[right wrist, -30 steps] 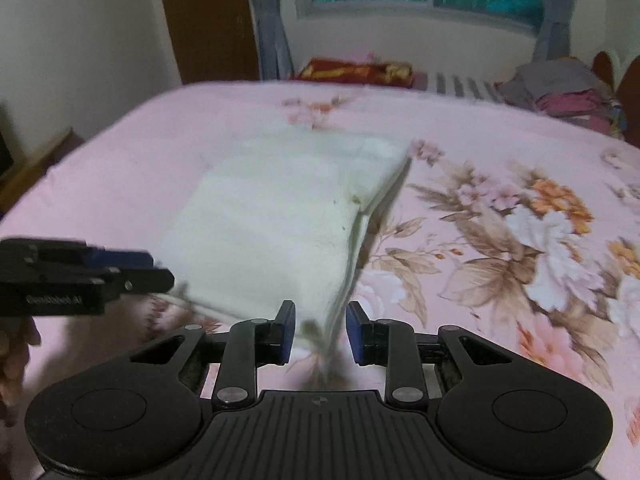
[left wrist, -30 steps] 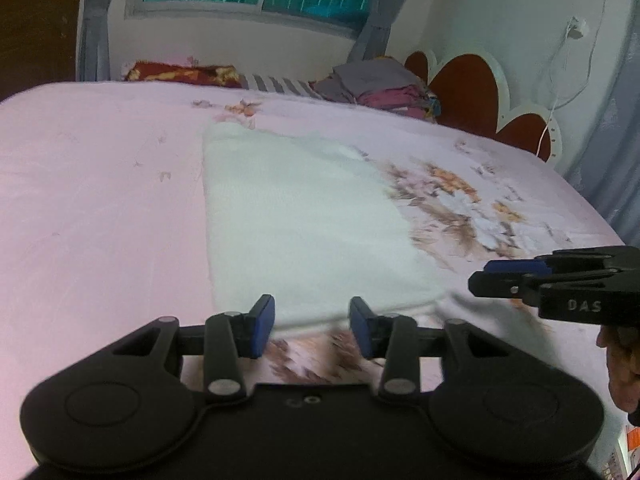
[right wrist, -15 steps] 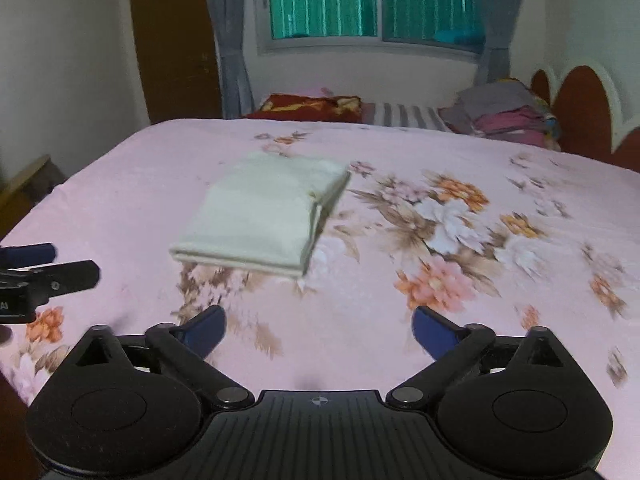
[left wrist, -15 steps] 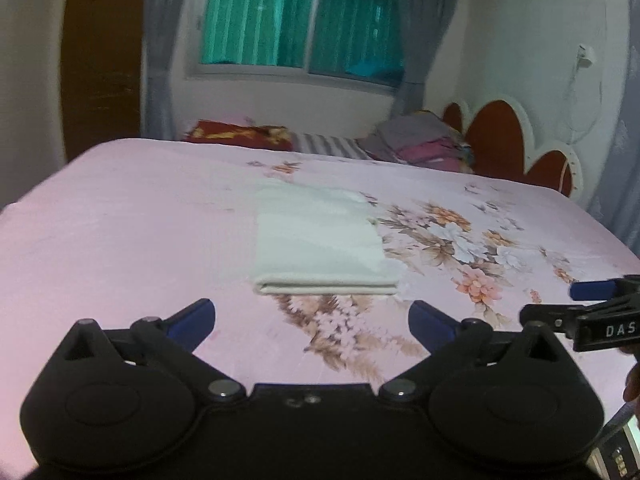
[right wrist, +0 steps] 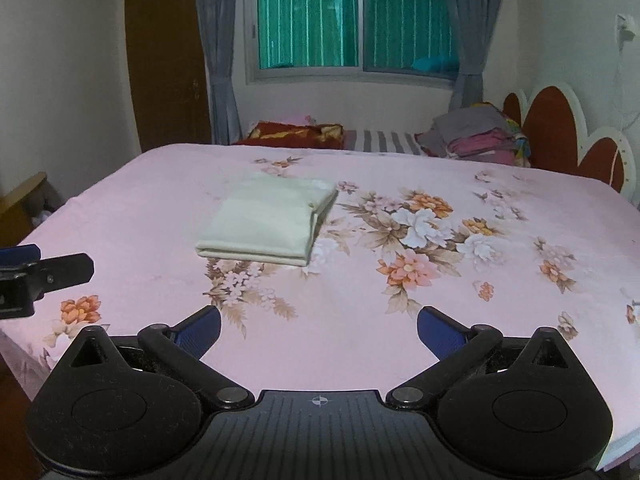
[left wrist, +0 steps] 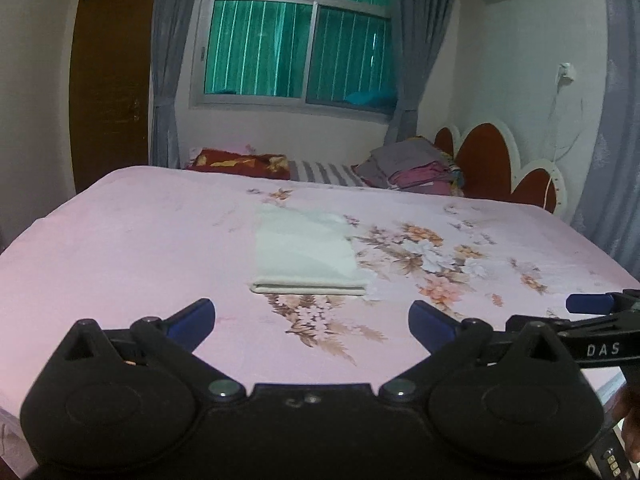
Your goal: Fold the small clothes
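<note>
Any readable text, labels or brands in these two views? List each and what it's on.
"DAS" in white letters on the black body of the right tool, seen from the left wrist view.
Small marks at that view's bottom right corner: too small to read.
Nothing readable on the left tool, folded cloth or bedsheet.

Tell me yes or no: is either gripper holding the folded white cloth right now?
No. The folded white cloth lies alone on the pink bedsheet, while the right gripper and left gripper sit open, well short of it.

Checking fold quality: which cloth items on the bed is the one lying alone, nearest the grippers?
The cream folded cloth on the pink sheet; the grey-pink pile sits far back by the headboard.
</note>
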